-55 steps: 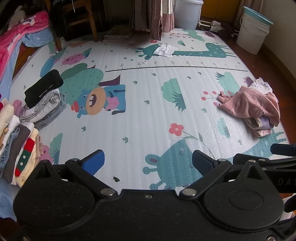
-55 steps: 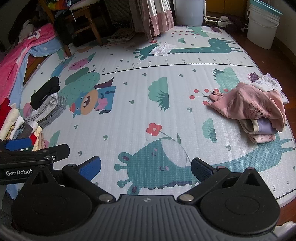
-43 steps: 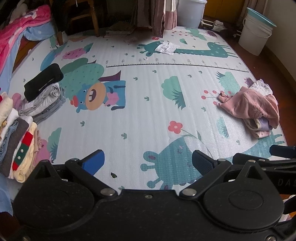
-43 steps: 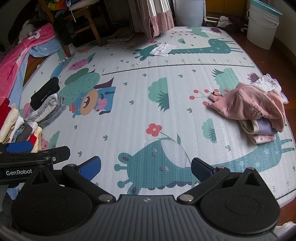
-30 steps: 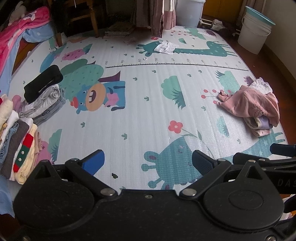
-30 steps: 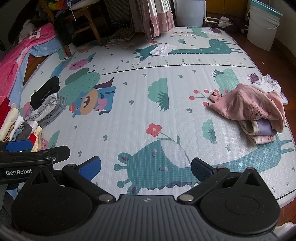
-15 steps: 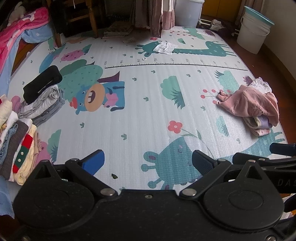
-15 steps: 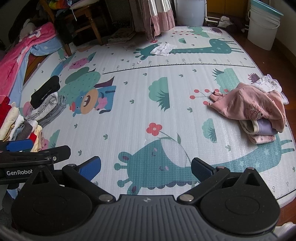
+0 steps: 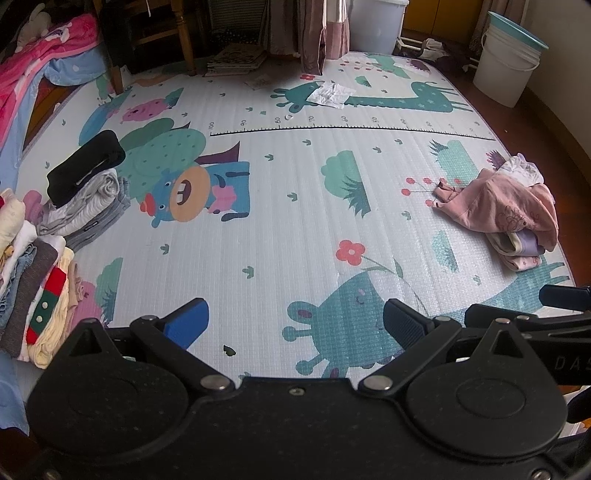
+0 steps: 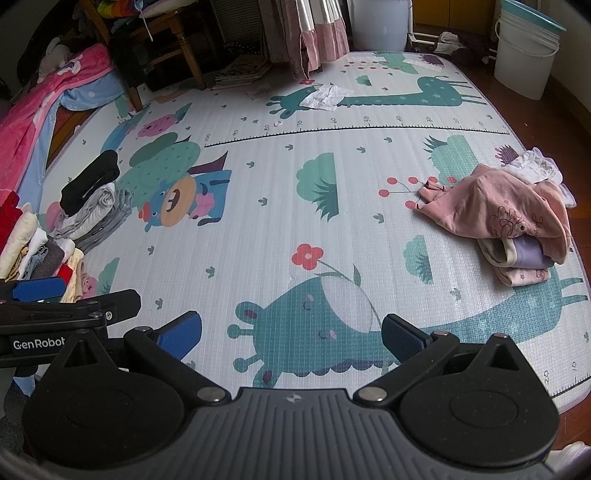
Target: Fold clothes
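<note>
A crumpled heap of clothes, a pink garment [image 9: 498, 206] [image 10: 495, 206] on top with lilac and white pieces under it, lies at the right edge of the cartoon play mat [image 9: 295, 229] [image 10: 295, 221]. Folded clothes [image 9: 33, 288] [image 10: 40, 251] are stacked at the mat's left edge, beside a second stack topped by a black piece [image 9: 86, 166] [image 10: 90, 182]. My left gripper [image 9: 291, 323] hovers open over the near mat, holding nothing. My right gripper [image 10: 290, 330] is open and empty too, far from the pink heap.
A white bucket [image 9: 508, 55] [image 10: 526, 48] stands on the wooden floor at the far right. A wooden chair [image 10: 159, 48], curtains [image 10: 310, 33] and a pink blanket [image 10: 40, 107] line the back and left. A crumpled white cloth [image 9: 330, 96] lies on the far mat.
Both grippers stay open and empty. The left wrist view has shifted slightly; the clothes have not moved.
</note>
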### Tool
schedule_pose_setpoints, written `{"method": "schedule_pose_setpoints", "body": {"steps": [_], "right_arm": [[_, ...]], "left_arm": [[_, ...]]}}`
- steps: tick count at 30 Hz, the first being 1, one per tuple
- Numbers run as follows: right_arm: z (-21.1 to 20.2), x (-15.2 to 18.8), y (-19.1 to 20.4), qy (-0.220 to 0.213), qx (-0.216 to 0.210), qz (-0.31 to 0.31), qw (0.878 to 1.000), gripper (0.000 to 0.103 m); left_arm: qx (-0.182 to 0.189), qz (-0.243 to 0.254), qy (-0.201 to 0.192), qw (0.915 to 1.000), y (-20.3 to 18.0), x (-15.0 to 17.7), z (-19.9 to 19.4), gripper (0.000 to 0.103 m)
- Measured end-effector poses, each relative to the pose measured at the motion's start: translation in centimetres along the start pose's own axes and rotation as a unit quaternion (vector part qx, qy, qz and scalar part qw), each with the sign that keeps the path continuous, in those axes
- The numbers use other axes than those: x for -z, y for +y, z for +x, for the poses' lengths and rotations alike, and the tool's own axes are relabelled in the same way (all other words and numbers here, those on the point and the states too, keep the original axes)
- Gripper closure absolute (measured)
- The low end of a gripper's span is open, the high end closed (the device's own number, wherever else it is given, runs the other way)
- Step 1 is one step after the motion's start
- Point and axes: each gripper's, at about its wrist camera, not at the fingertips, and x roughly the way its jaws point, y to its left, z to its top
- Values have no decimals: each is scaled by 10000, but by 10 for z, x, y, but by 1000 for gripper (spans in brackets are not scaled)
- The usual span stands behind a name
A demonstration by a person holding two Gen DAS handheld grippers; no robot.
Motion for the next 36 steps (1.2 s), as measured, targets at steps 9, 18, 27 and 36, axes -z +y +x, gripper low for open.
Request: {"method": "schedule_pose_setpoints", "body": {"steps": [9, 18, 27, 36], "right_arm": [[1, 0, 0, -8, 23, -8, 10000, 0], [-12, -17, -9, -279, -16, 132, 9995, 0], [-95, -74, -62, -1917, -439, 413, 9796, 0], [-130, -109, -164, -2731, -114, 858, 9581, 0]], "left_arm": [[-34, 8, 9, 10000, 0, -1, 1, 1], [28, 126, -468, 9988, -15, -35, -23, 2], [353, 894, -1245, 9875, -74, -108, -73, 1], [1128, 1231, -1393, 9761, -156, -176, -71, 1]]}}
